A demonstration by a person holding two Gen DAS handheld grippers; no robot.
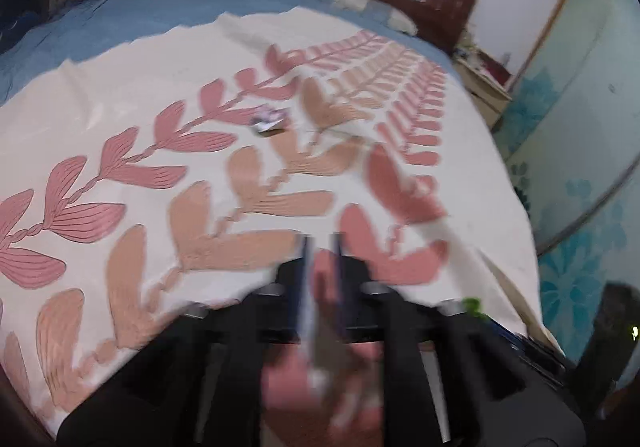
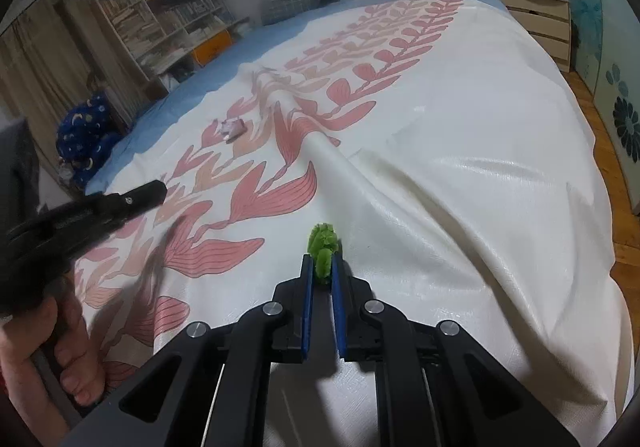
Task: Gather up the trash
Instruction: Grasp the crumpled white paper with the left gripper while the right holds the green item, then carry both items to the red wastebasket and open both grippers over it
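Trash counted: two pieces. One crumpled green scrap (image 2: 323, 247) is pinched between the tips of the right hand-held gripper (image 2: 322, 267), low over the bedspread (image 2: 460, 151). One crumpled pinkish wrapper (image 2: 232, 127) lies loose mid-bed, well apart. Both appear light, soft and crushable; take the wrapper across its raised folds. Left hand-held gripper (image 1: 322, 247): blurred, jaws narrow, contents cannot be determined.
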